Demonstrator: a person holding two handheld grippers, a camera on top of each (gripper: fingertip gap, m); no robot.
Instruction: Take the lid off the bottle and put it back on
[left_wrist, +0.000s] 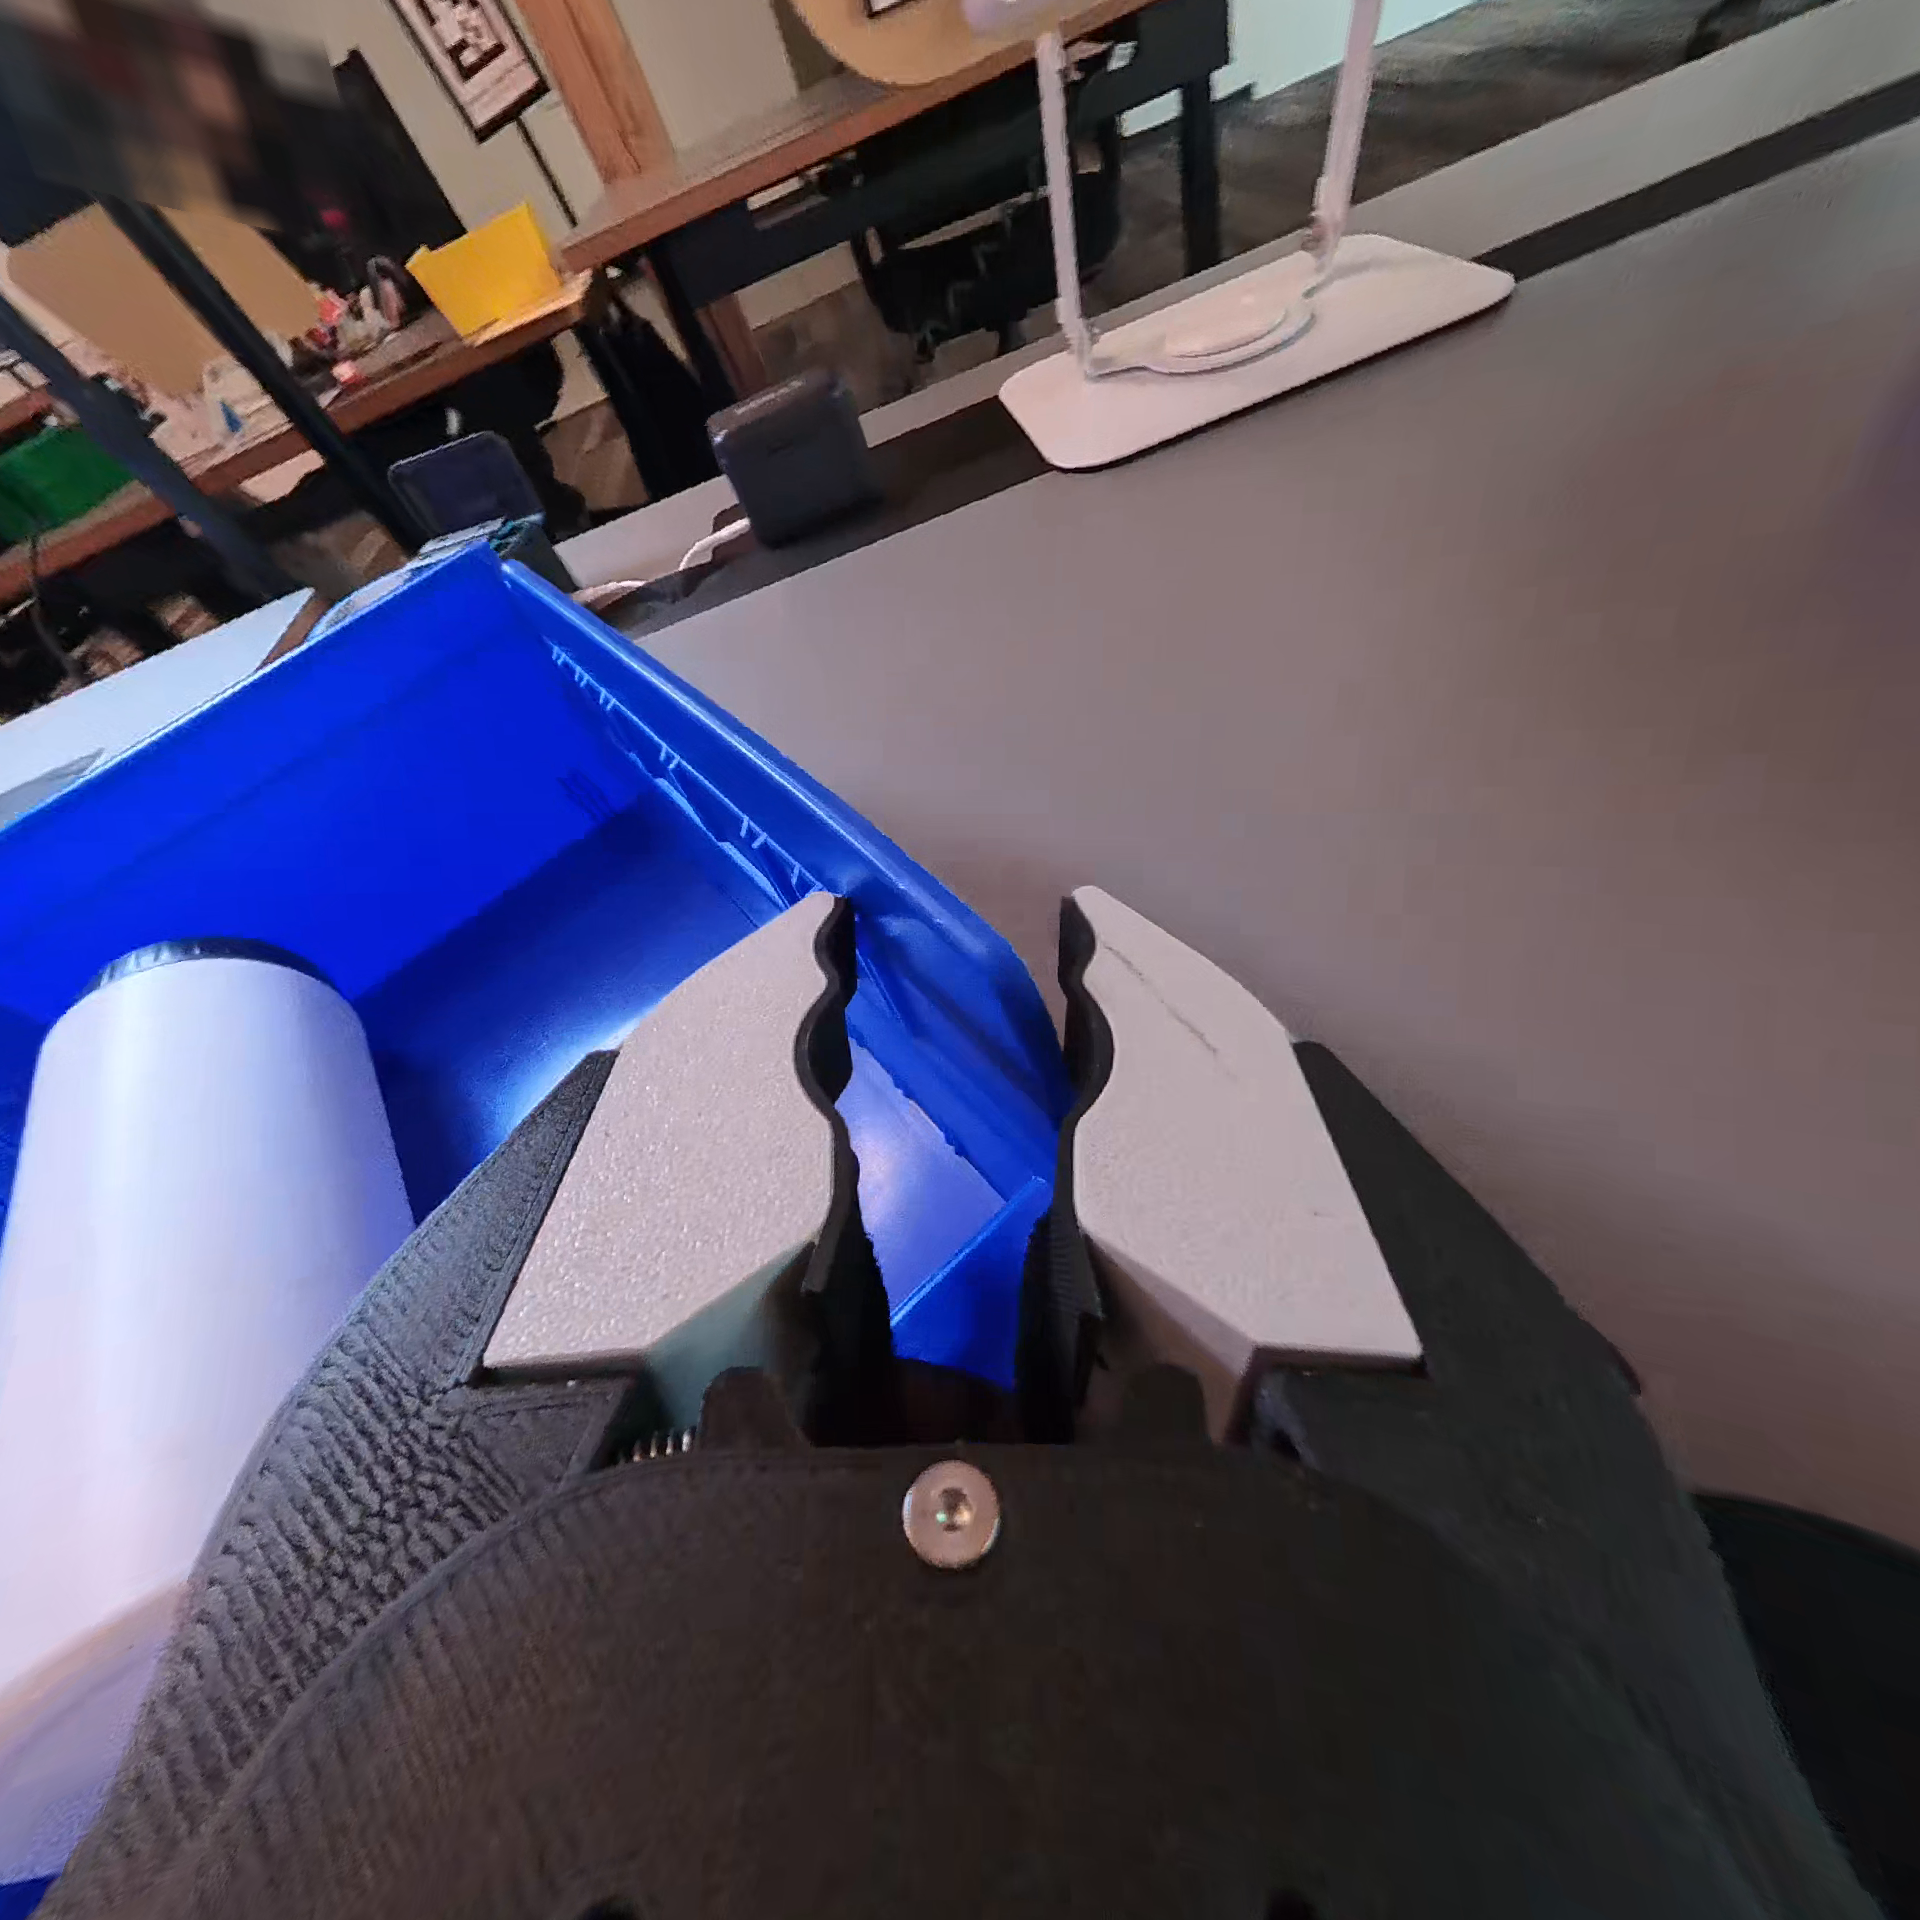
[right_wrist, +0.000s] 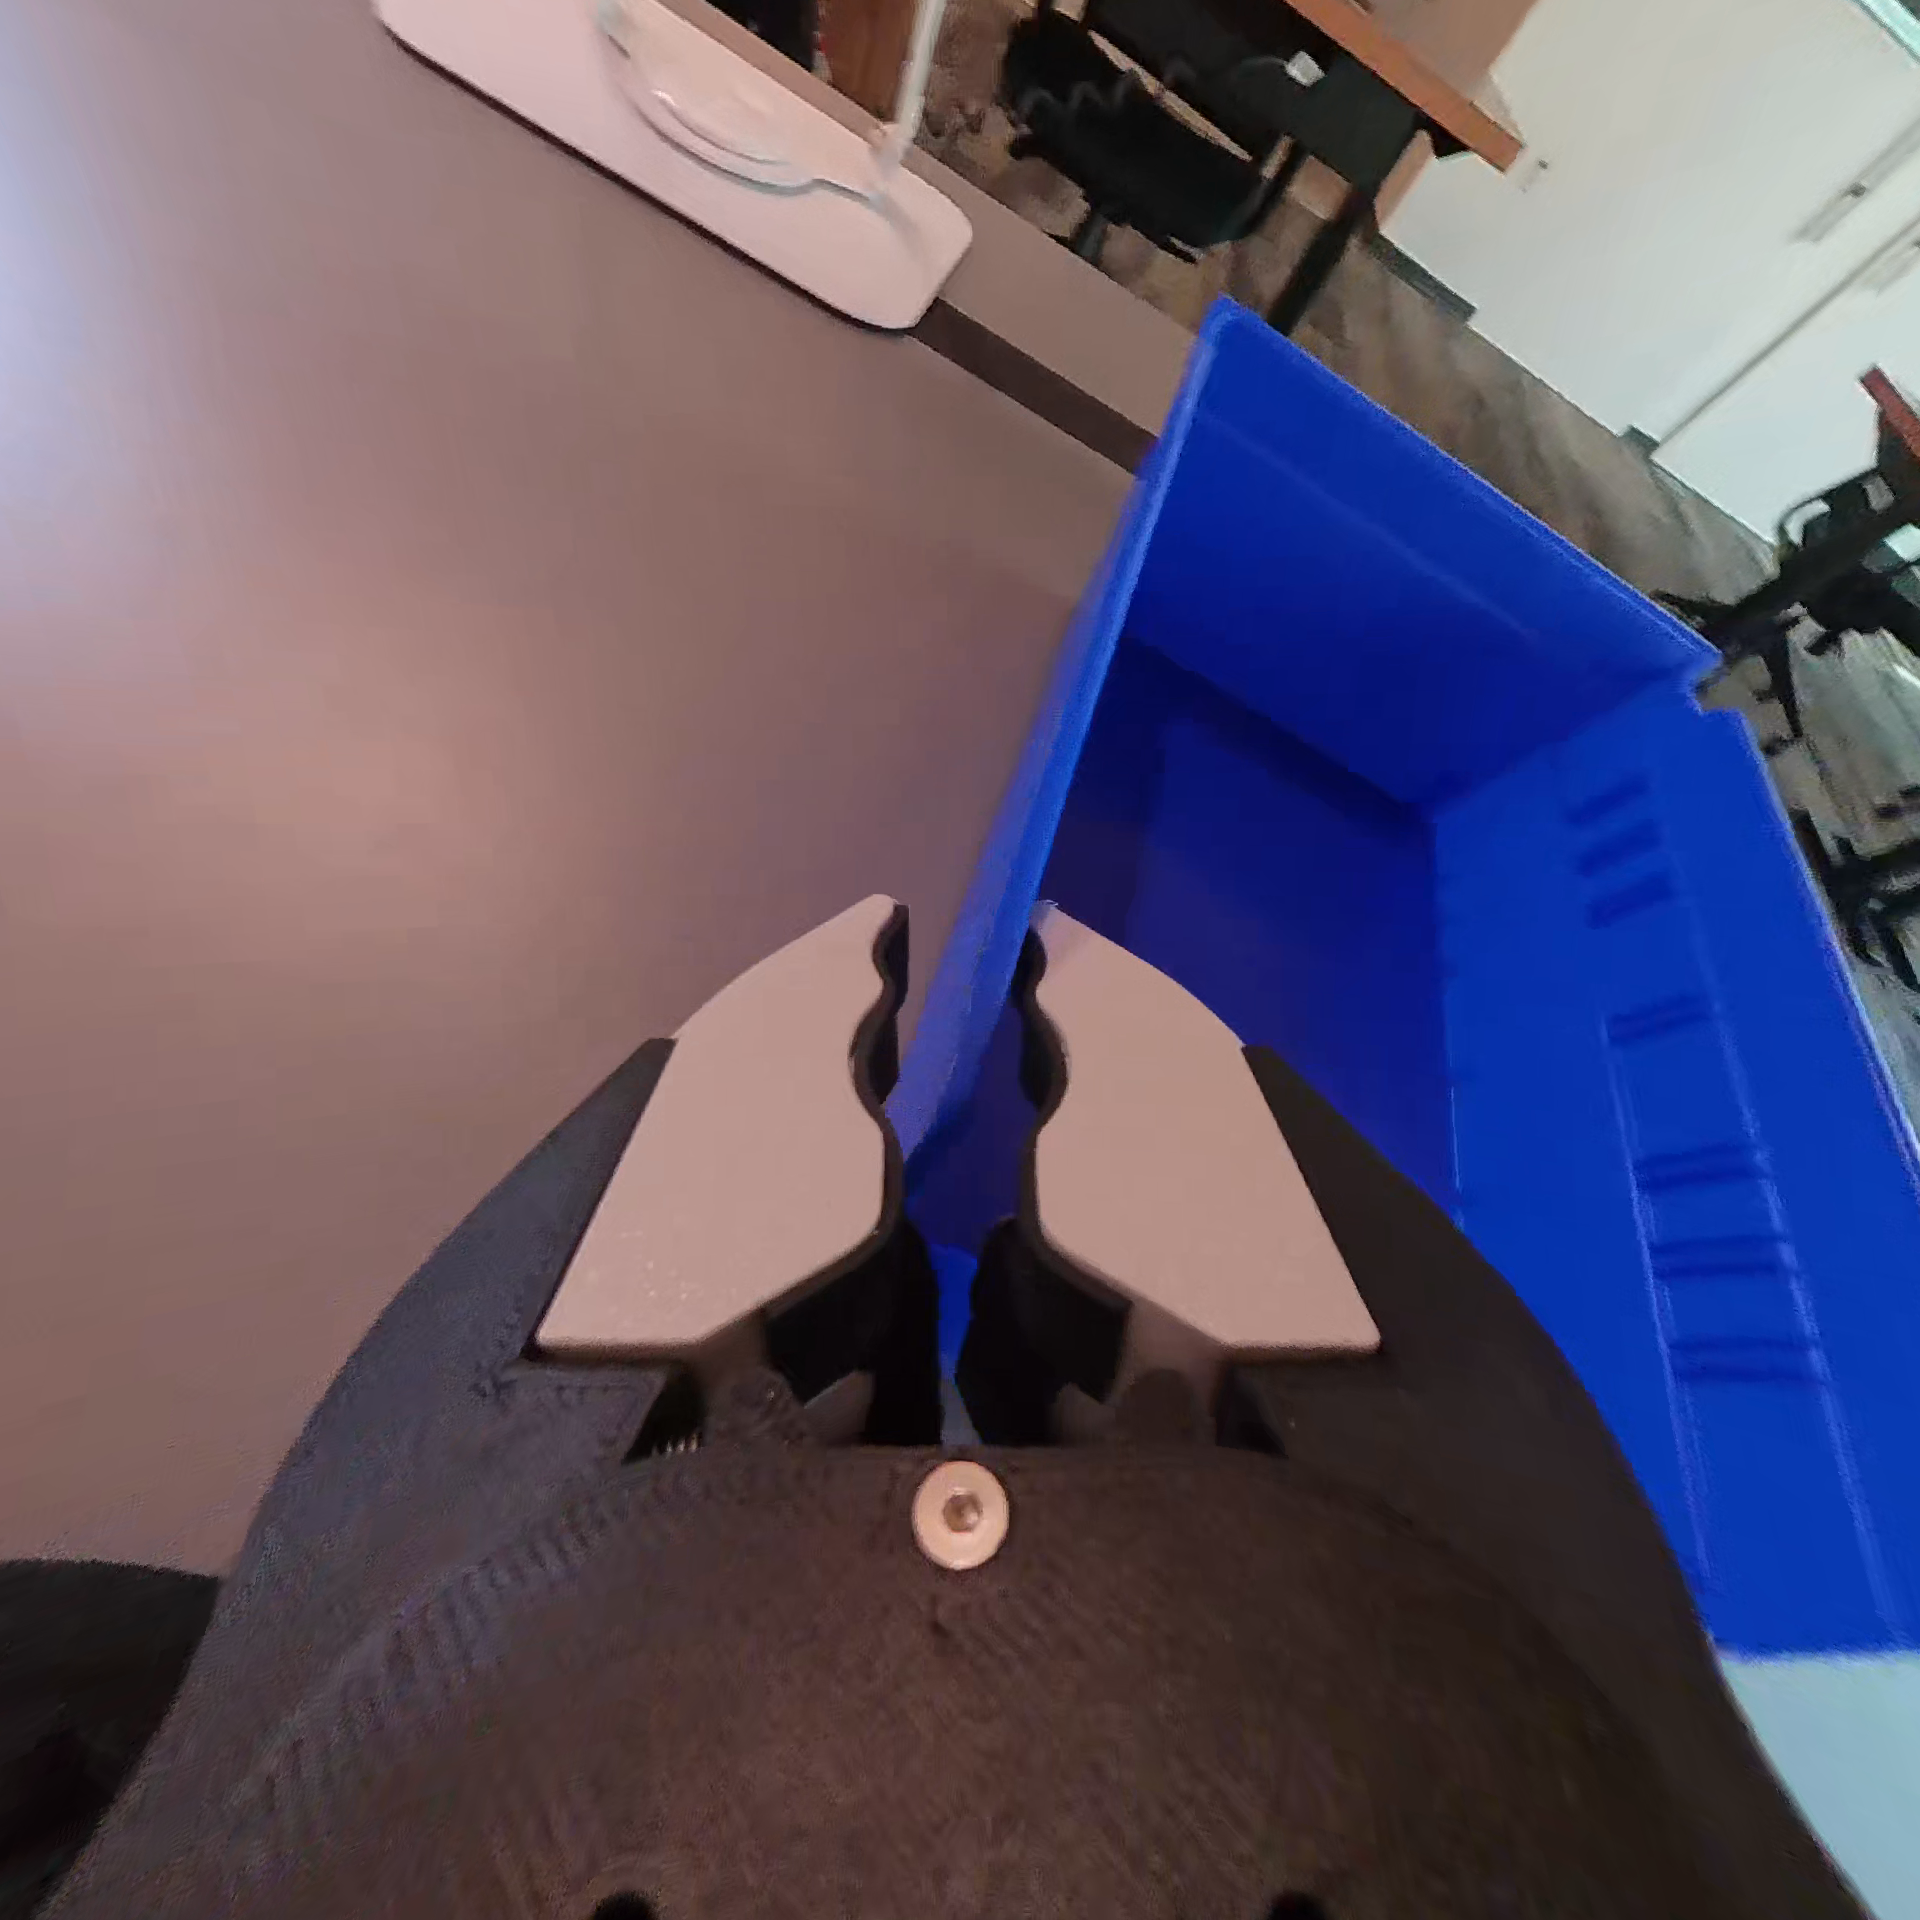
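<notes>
A white bottle (left_wrist: 197, 1195) lies on its side in a blue bin (left_wrist: 436, 748) at the lower left of the left wrist view, with a dark band at its far end. My left gripper (left_wrist: 956, 914) is open and empty, hovering over the bin's right wall, to the right of the bottle. My right gripper (right_wrist: 968, 925) is slightly open and empty, and the left wall of a blue bin (right_wrist: 1299, 644) shows through the gap. No bottle shows in the right wrist view. I cannot tell whether both views show the same bin.
A grey table (left_wrist: 1455, 831) carries a white flat stand base (left_wrist: 1247, 353) at the back; the base also shows in the right wrist view (right_wrist: 727, 135). A small dark box (left_wrist: 795, 457) sits at the table's far edge. Desks and chairs stand beyond. The tips of one gripper are about 40 cm away from the tips of the other.
</notes>
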